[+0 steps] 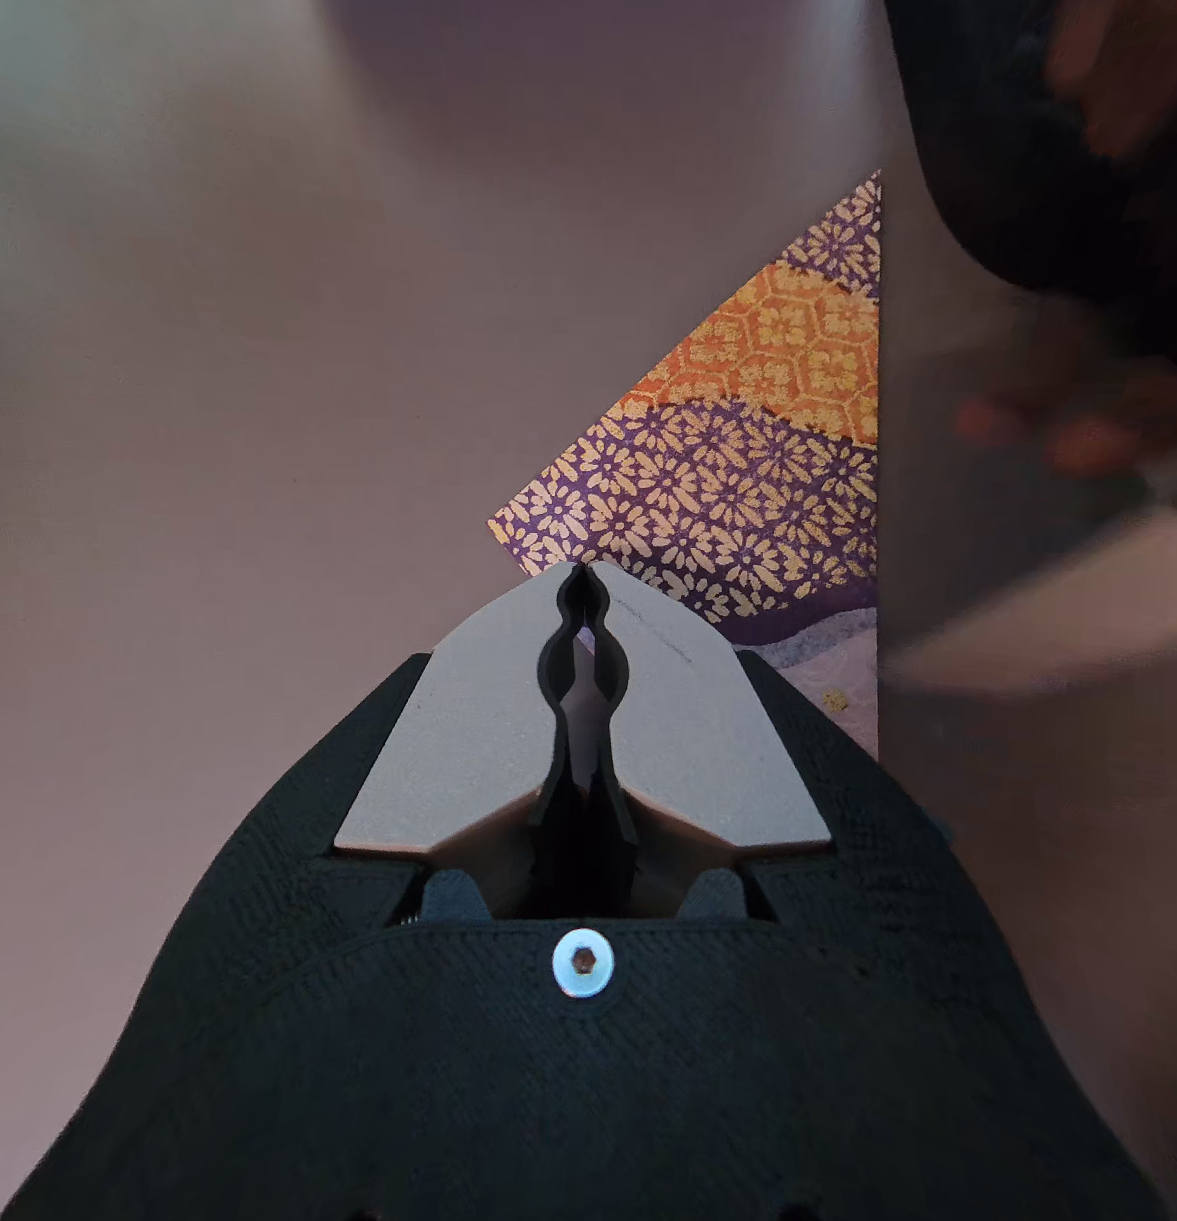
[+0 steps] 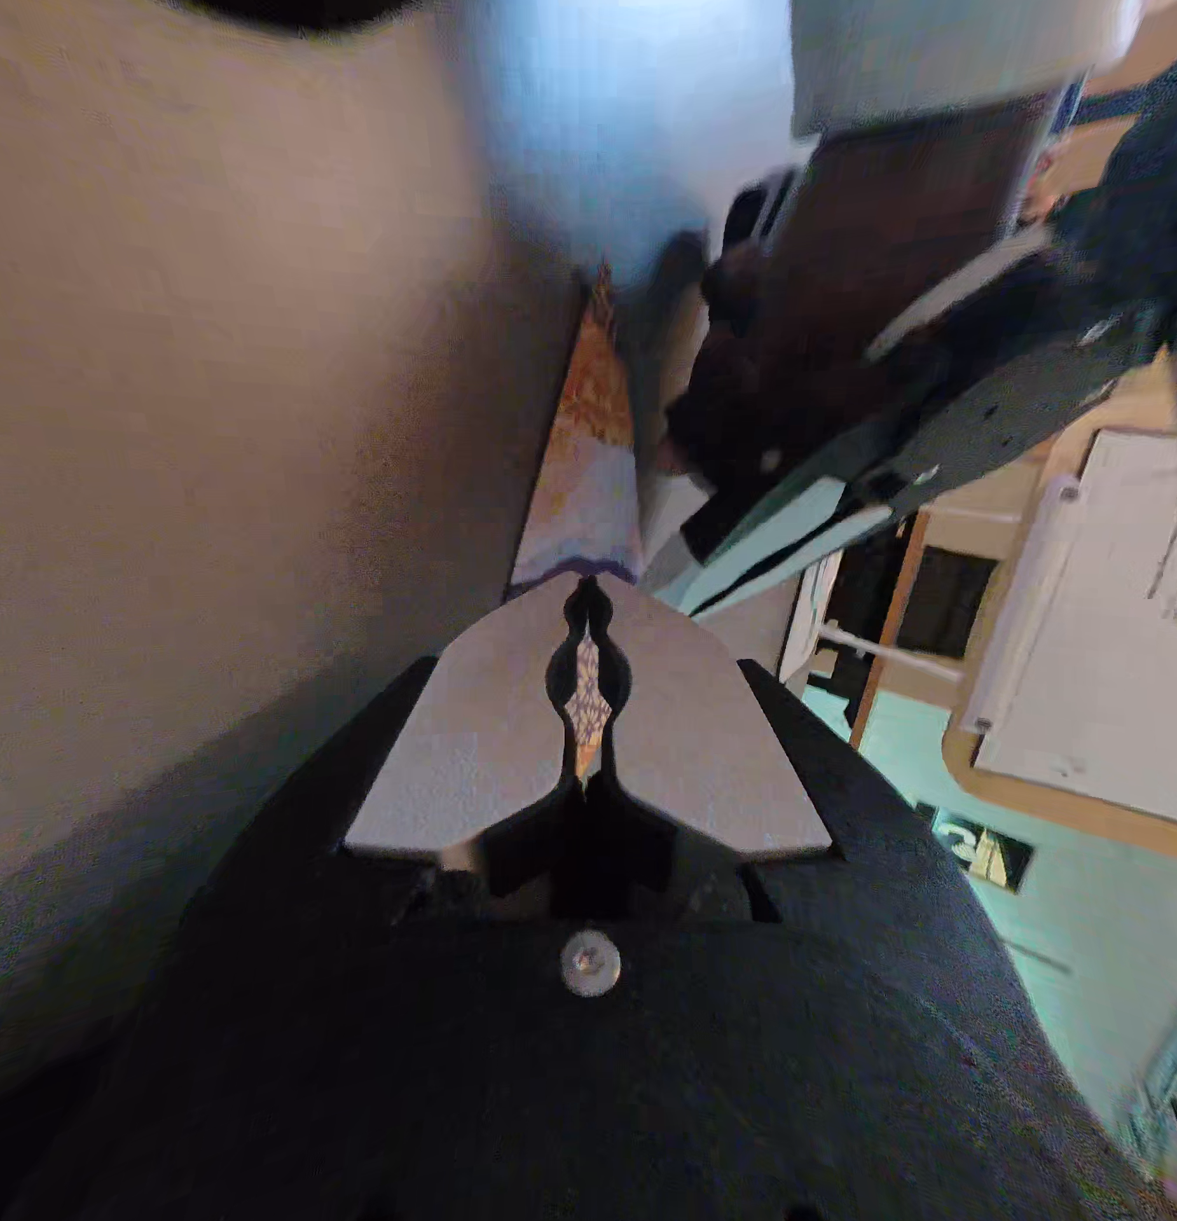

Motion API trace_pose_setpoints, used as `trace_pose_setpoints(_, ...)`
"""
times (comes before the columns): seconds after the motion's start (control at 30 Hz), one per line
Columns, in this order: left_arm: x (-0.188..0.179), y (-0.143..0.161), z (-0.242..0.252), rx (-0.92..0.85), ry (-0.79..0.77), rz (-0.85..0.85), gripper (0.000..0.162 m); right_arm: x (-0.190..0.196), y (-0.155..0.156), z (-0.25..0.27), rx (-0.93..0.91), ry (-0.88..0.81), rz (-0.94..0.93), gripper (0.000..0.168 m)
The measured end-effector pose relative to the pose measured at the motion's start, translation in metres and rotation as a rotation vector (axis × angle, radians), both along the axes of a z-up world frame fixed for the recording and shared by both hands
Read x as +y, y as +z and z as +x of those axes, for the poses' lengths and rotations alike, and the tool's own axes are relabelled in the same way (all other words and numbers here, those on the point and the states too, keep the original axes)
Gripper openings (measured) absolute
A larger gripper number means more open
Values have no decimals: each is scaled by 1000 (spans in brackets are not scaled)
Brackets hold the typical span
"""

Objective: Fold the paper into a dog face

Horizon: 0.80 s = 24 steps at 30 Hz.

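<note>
The paper [image 1: 737, 462] has a purple and orange flower pattern with a pale corner and lies on the table [image 1: 242, 396]. It ends at a straight vertical line on its right. My left gripper [image 1: 584, 575] is shut, with its tips at the paper's near left edge. My right gripper [image 1: 1035, 621] is a blur to the right of that line. In the right wrist view my right gripper [image 2: 589, 585] is shut on the paper [image 2: 592, 462], which shows between its fingers and stretches ahead almost edge-on. The left gripper [image 2: 770, 542] shows just beyond.
A person's dark sleeve [image 1: 1068, 132] fills the top right of the left wrist view. The right wrist view is rolled sideways, with the table [image 2: 209, 396] on the left. On its right are a dark brown panel [image 2: 902, 264] and white furniture with a wooden rim [image 2: 1068, 628].
</note>
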<state>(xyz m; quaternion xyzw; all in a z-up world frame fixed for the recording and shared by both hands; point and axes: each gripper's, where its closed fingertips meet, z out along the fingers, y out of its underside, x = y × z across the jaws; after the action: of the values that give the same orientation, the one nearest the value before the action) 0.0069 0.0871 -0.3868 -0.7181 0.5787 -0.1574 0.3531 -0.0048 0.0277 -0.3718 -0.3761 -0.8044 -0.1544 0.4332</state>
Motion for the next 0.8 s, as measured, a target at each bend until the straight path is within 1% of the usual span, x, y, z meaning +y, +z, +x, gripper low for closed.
trace_pose_setpoints(0.03, 0, 0, 0, -1, 0, -2, 0, 8, -5, 5, -30, -32, 2, 0)
trace_pose_setpoints(0.1, 0, 0, 0, -5, -1, -9, 0, 4, -9, -10, -34, 17, 46, 0)
trace_pose_setpoints(0.17, 0, 0, 0, -5, 1, -14, 0, -14, -8, -40, -10, 105, 64, 0)
trace_pose_setpoints(0.23, 0, 0, 0, -8, 4, -15, 0, -44, -7, -69, 32, 209, -1, 0)
trace_pose_setpoints(0.27, 0, 0, 0, -13, 6, -20, 0, -46, -6, -72, 49, 200, -15, 0)
trace_pose_setpoints(0.3, 0, 0, 0, -18, 8, -26, 0, -41, -4, -68, 61, 159, -20, 0)
trace_pose_setpoints(0.4, 0, 0, 0, -18, 4, -29, 0, 0, 3, -38, 88, -56, -26, 0)
trace_pose_setpoints(0.43, 0, 0, 0, -18, 2, -33, 0, 8, 2, -35, 85, -98, -41, 0)
trace_pose_setpoints(0.5, 0, 0, 0, -15, 2, -36, 0, 11, -9, -45, 37, -104, -48, 0)
trace_pose_setpoints(0.57, 1, 0, -4, -9, 1, -45, 0, 11, -7, -54, -14, -81, 69, 0)
trace_pose_setpoints(0.6, 1, 0, -6, -15, 6, -44, 0, 3, -8, -56, -6, -39, 22, 0)
trace_pose_setpoints(0.63, 1, 0, -7, -26, 17, -46, 0, -14, -6, -59, 58, 19, -103, 0)
trace_pose_setpoints(0.67, 1, 0, -7, -26, 25, -39, 0, -27, 4, -56, 136, 55, -205, 0)
trace_pose_setpoints(0.73, 2, 0, -7, 2, 21, 1, 0, -35, 26, -30, 214, 90, -299, 0)
trace_pose_setpoints(0.77, 2, 1, -7, 11, 17, 17, 0, -32, 35, -10, 238, 78, -333, 9)
trace_pose_setpoints(0.8, 4, 1, -9, 21, 20, 27, 0, -25, 39, 11, 259, 33, -378, 29)
